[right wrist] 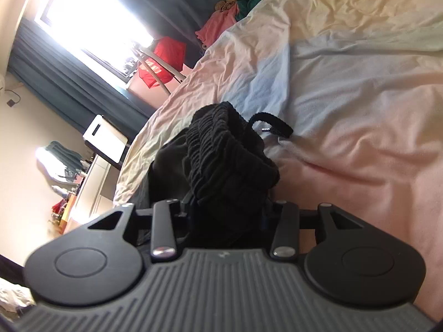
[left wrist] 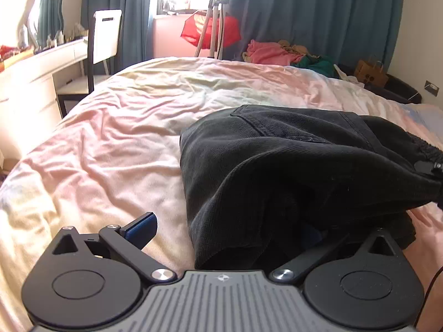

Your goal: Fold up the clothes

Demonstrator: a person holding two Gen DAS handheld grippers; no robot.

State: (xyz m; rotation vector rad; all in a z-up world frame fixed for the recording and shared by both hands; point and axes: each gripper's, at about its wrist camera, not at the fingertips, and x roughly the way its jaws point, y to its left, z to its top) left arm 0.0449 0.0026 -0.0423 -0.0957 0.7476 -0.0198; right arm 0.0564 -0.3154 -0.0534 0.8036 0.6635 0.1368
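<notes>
black trousers (left wrist: pixel 290 166), rumpled pink bedsheet (left wrist: pixel 110 144)

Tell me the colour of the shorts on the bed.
Black shorts, elastic waistband and drawcord too. Clearest in the left wrist view, against the pale sheet.

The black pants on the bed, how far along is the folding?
Partly done: the black pants already lie doubled over on the bed sheet. In hand: the right gripper clamps the elastic waistband; the left gripper is open at the near edge. Left: flattening, and the clothes pile.
</notes>
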